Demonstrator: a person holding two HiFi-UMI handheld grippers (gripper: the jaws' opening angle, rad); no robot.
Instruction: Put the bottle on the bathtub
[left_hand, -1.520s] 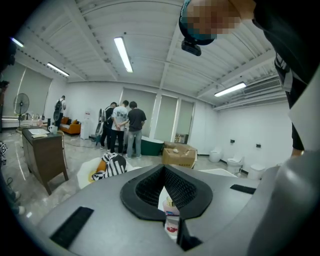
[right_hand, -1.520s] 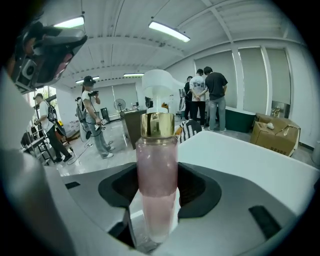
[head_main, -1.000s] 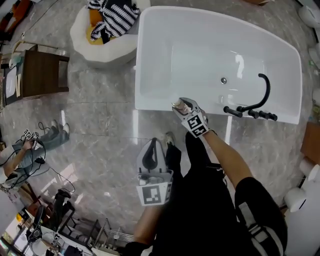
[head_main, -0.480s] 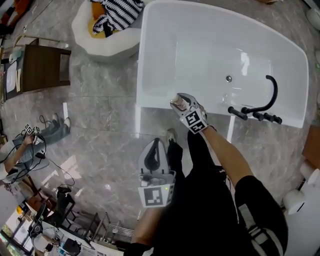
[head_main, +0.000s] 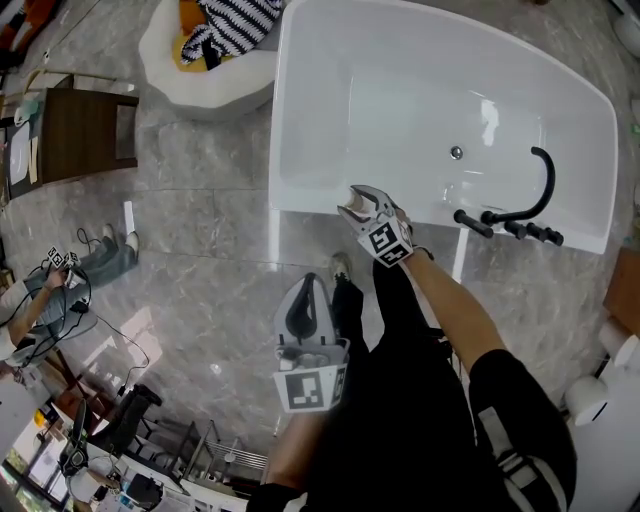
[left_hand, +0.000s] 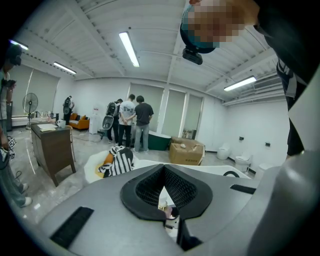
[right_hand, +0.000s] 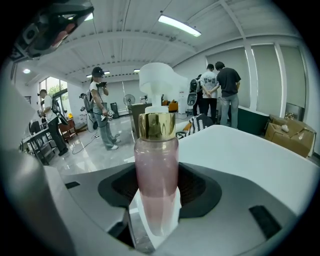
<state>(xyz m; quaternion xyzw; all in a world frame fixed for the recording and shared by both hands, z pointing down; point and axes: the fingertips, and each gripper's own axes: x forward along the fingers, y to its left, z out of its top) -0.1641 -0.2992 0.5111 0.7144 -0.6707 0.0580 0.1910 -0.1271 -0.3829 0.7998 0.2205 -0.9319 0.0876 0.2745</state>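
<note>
Now, head view: my right tongs (head_main: 358, 207) are at the bathtub's (head_main: 285, 120) near rim, my left tongs (head_main: 306, 300) back over the floor (head_main: 200, 270) | left gripper view: tongs clenched, nothing between | right gripper view: tongs grasping the upright pink bottle (right_hand: 157, 170).

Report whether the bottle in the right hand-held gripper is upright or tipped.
Upright: the bottle stands vertical, clamped in the right hand-held gripper, gold collar and white pump on top.
</note>
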